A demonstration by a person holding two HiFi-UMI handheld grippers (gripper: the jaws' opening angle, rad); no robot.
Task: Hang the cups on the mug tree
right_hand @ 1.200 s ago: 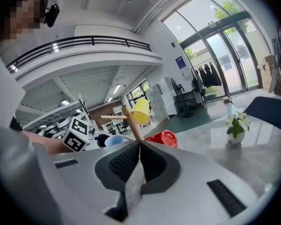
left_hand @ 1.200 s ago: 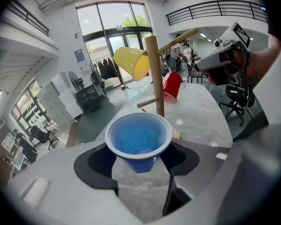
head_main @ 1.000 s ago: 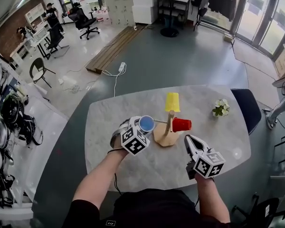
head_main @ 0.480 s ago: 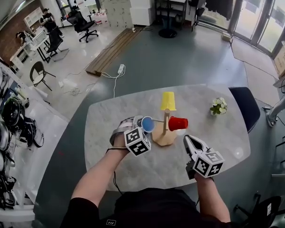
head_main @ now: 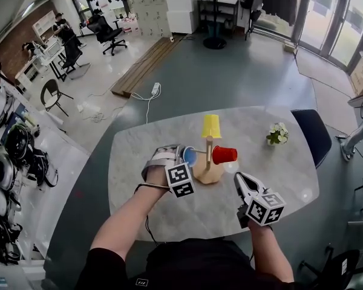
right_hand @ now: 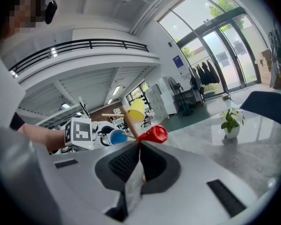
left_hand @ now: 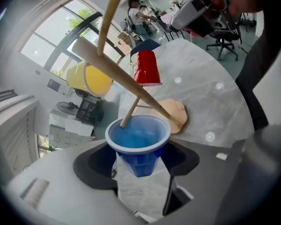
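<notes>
Head view: on the marble table (head_main: 284,174), the left gripper (head_main: 180,162) clamps a blue cup (head_main: 189,156) beside the wooden mug tree (head_main: 209,168). The tree carries a yellow cup (head_main: 210,126) on top and a red cup (head_main: 224,154) on a side peg. The right gripper (head_main: 238,177) hovers near the tree's base.

Left gripper view: a peg (left_hand: 127,116) reaches into the blue cup's mouth, and the jaws press the cup's sides.

Right gripper view: the jaws are together with nothing between them. A small flower pot (right_hand: 231,125) stands on the table.

Mug tree (right_hand: 130,123) base hidden behind right hand-held gripper (right_hand: 139,143).

surface: marble table (head_main: 260,162) | on it: mug tree (head_main: 210,173), flower pot (head_main: 277,135)
</notes>
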